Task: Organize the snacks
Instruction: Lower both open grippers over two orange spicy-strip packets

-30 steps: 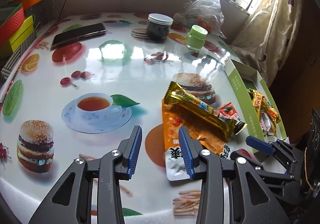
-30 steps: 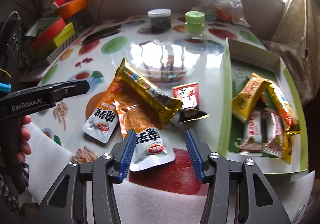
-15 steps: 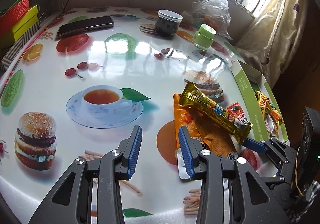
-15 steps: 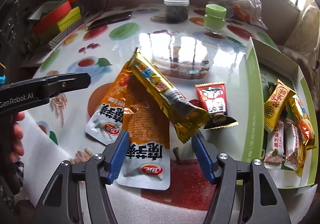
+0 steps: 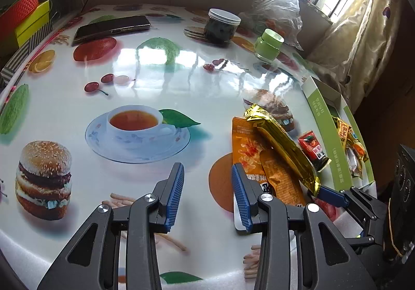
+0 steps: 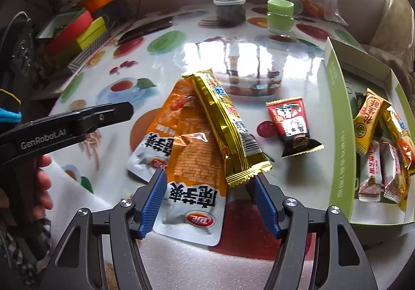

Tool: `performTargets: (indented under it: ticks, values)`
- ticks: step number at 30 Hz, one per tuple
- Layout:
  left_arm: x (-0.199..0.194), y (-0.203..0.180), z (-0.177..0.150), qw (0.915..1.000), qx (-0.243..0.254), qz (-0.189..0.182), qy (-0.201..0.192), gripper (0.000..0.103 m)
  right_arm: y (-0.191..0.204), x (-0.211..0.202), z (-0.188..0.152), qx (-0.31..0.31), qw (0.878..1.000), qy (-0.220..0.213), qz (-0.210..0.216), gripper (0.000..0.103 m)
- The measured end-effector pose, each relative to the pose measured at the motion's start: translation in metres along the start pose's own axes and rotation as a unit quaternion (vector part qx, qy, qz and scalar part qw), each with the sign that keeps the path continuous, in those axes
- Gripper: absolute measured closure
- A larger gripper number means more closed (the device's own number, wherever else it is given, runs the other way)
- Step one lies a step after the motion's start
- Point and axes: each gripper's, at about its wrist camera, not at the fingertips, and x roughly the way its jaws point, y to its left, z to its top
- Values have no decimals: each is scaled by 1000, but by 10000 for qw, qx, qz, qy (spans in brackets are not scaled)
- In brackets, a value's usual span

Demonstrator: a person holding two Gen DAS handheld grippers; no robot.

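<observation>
Left wrist view: the left tool [image 5: 207, 194] hangs part-open, nothing between its jaws, over bare worktop [image 5: 64, 111]; the gold bar [image 5: 281, 146] lies off to its right.

Right wrist view: the right tool [image 6: 210, 201], jaws opening, straddles the bar's [image 6: 223, 121] near end and an orange pouch [image 6: 193, 160] without pressing. The bar's long axis runs away from it; the box [image 6: 339, 134] lies right.

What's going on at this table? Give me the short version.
A person is sorting snacks with a gripper in each hand. The right gripper is opening, its fingers either side of the near ends of an orange pouch and a gold bar, gripping neither. The left gripper is open over bare tabletop, holding nothing. A small red packet lies loose, and several snacks already sit in the green box.
</observation>
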Motion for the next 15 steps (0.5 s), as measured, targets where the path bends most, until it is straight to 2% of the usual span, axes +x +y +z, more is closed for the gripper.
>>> performTargets:
  ticks: [4,9,12,15]
  values:
    - [0,1,0,10000,0,1,7,64,8,4,1,-112,9999,0,-101,36]
    - [0,1,0,10000,-5,8,16,64,20,10,0,-433,9979,20,-489,36]
    - [-2,0,0,10000,31,-3,8,64,14,8,0,-289,9989,-25,-375,36]
    - [-2,-1,1,10000,42,10,17,64,8,5,-1,-192,9984,-34,-536,48]
